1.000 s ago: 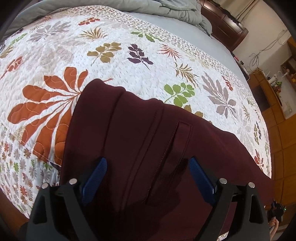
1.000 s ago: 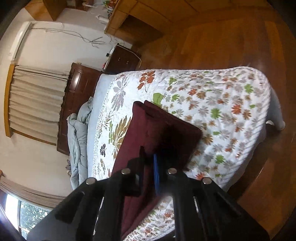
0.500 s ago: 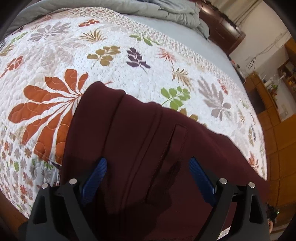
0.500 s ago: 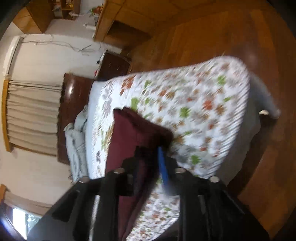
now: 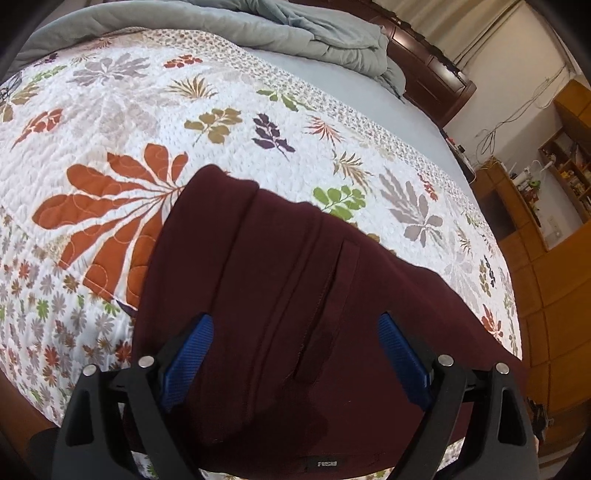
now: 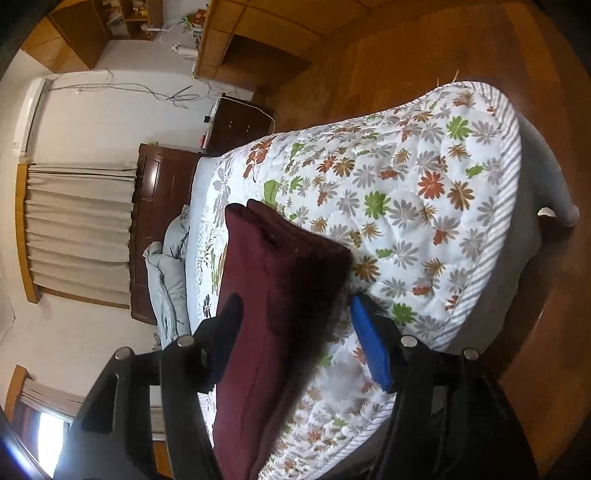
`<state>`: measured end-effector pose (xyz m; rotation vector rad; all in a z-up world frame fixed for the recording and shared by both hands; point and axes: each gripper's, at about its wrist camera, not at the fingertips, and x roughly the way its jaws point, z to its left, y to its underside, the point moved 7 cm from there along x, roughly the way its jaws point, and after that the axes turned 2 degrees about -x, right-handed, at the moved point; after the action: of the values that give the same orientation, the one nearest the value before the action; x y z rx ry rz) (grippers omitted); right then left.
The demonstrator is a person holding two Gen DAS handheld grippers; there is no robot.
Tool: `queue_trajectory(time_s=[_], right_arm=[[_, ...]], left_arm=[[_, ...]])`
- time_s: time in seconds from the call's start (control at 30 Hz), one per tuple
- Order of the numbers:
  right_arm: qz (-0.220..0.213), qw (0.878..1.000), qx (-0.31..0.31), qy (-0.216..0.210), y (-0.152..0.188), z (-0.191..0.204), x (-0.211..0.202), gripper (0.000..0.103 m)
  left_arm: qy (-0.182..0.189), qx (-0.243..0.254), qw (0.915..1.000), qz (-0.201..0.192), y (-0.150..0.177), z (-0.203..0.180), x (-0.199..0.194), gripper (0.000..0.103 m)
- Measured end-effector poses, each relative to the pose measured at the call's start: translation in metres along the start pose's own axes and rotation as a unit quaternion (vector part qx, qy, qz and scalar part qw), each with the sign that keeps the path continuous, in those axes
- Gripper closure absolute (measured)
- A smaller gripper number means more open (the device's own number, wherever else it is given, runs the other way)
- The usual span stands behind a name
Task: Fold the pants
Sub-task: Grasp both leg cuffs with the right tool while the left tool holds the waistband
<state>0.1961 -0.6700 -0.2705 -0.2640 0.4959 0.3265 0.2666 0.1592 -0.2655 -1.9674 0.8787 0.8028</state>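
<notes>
A: What's around the bed?
B: Curtains (image 6: 77,236) left, then a dark headboard (image 6: 159,206), grey blanket (image 5: 295,33), leaf-print quilt (image 5: 110,110), wood floor (image 6: 480,44) right.
A: And the pants?
B: The pants (image 5: 280,295) lie folded on the quilt. The left gripper (image 5: 295,354) and right gripper (image 6: 295,332) are both spread wide above them, pinching nothing.
</notes>
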Motion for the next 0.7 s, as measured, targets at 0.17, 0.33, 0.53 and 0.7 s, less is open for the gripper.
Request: queue_trajectory(time_s=[0.17, 0.33, 0.53, 0.7], right_arm=[[0.004, 1.0, -0.012, -0.016, -0.004, 0.008, 0.005, 0.039], [0.019, 0.997, -0.014, -0.075, -0.003, 0.014, 0.013, 0.049], [0.021, 0.99, -0.009, -0.142, -0.001, 0.022, 0.023, 0.048], [0.015, 0.99, 0.007, -0.14, -0.002, 0.019, 0.033, 0.059]], left_arm=[[-0.004, 0.002, 1.0, 0.0, 0.002, 0.0, 0.004, 0.012], [-0.003, 0.003, 1.0, -0.004, 0.003, 0.0, 0.004, 0.012], [-0.011, 0.005, 0.9999, -0.002, 0.004, -0.001, 0.006, 0.012], [-0.017, -0.001, 0.9999, 0.002, 0.002, -0.001, 0.006, 0.012]])
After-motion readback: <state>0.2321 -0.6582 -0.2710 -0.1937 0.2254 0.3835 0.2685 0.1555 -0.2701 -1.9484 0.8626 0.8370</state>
